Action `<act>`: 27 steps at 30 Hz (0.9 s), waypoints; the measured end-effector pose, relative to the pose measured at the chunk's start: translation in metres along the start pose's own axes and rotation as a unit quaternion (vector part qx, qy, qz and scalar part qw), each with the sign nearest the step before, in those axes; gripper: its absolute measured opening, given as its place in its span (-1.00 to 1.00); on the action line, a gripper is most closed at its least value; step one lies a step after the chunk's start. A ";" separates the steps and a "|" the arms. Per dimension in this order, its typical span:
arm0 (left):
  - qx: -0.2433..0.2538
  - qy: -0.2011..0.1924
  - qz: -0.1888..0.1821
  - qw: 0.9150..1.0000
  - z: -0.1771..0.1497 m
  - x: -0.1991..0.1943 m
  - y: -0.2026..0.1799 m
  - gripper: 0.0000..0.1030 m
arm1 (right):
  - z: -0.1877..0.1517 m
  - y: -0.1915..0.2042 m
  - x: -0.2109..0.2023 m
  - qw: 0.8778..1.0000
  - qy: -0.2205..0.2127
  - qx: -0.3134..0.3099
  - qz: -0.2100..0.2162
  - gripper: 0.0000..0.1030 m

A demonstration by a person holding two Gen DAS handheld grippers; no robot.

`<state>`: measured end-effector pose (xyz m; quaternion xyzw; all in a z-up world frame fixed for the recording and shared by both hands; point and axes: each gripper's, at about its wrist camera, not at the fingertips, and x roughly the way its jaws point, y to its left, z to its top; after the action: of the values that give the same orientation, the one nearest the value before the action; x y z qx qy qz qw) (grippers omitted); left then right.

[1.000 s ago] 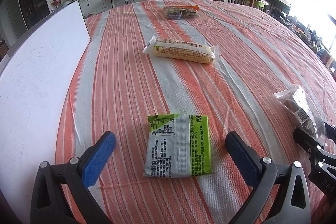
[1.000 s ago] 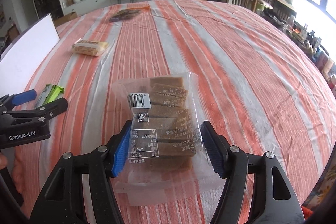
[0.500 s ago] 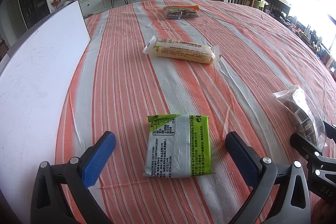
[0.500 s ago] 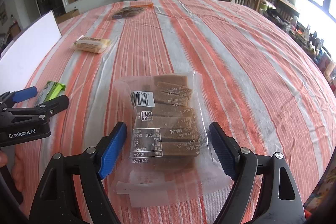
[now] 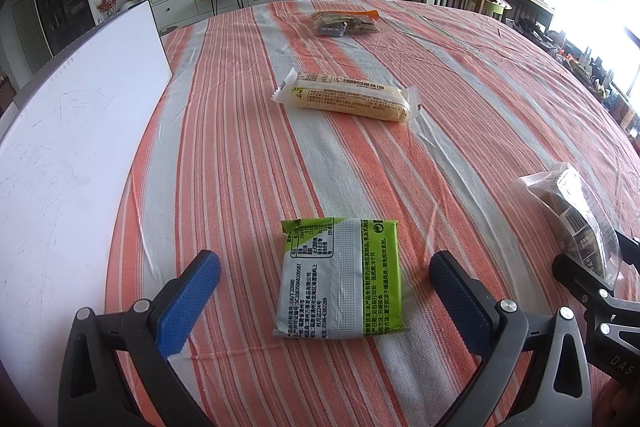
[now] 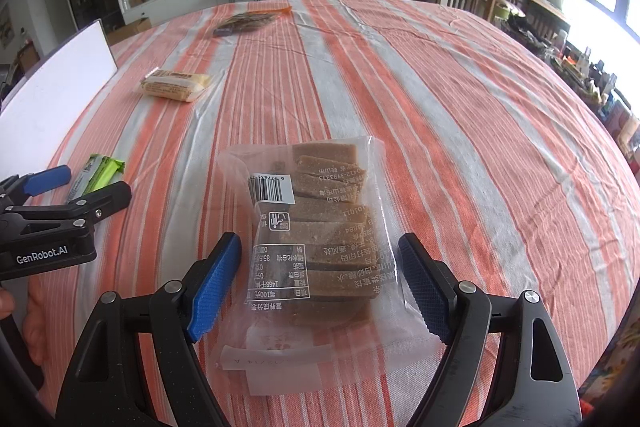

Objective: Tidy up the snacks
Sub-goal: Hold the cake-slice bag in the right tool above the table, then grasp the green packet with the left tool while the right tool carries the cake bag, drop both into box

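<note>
Between my right gripper's [image 6: 320, 283] spread blue pads lies a clear bag of brown cake slices [image 6: 316, 227], flat on the desk [image 6: 460, 107], label up with a barcode. A second ago the pads pressed its sides; the jaws have just been opening and now stand clear of it. My left gripper [image 5: 324, 303] is wide too, a flat green-and-silver foil packet [image 5: 340, 279] lying loose between its ribbed pads. Beyond it lies a crinkly, long biscuit pack [image 5: 348, 101] on the woven orange-striped cloth.

Black hand-held gripper [image 6: 320, 283], blue ribbed pads [image 6: 216, 287], silver screws
</note>
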<state>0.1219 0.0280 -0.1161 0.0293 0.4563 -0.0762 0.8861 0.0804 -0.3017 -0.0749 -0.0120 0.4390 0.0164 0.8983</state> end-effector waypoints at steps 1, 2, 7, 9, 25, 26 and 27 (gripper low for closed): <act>0.000 0.000 0.000 1.000 0.000 0.000 0.000 1.00 | 0.000 0.000 0.000 1.000 0.000 0.000 0.000 0.61; 0.000 0.000 0.000 1.000 0.000 0.000 0.000 1.00 | 0.000 0.000 0.000 1.000 0.000 0.000 0.000 0.61; 0.000 0.000 0.000 1.000 0.000 0.000 0.000 1.00 | 0.000 0.000 0.000 1.000 0.000 0.000 0.000 0.61; 0.000 0.000 0.000 1.000 0.000 0.000 0.000 1.00 | 0.000 0.000 0.000 1.000 0.000 0.000 0.000 0.61; 0.014 0.017 0.002 1.000 -0.007 -0.021 -0.014 -0.06 | -0.001 -0.003 -0.003 1.000 -0.002 0.008 -0.002 0.46; 0.003 0.018 -0.006 1.000 -0.007 -0.022 -0.011 -0.07 | -0.002 -0.006 -0.005 1.000 -0.006 0.016 0.000 0.26; -0.011 0.021 -0.020 1.000 -0.007 -0.024 -0.007 -0.07 | -0.002 -0.009 -0.007 1.000 -0.008 0.027 0.014 0.22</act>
<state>0.1009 0.0245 -0.1006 0.0121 0.4758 -0.0879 0.8750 0.0744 -0.3114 -0.0706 0.0183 0.4321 0.0170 0.9015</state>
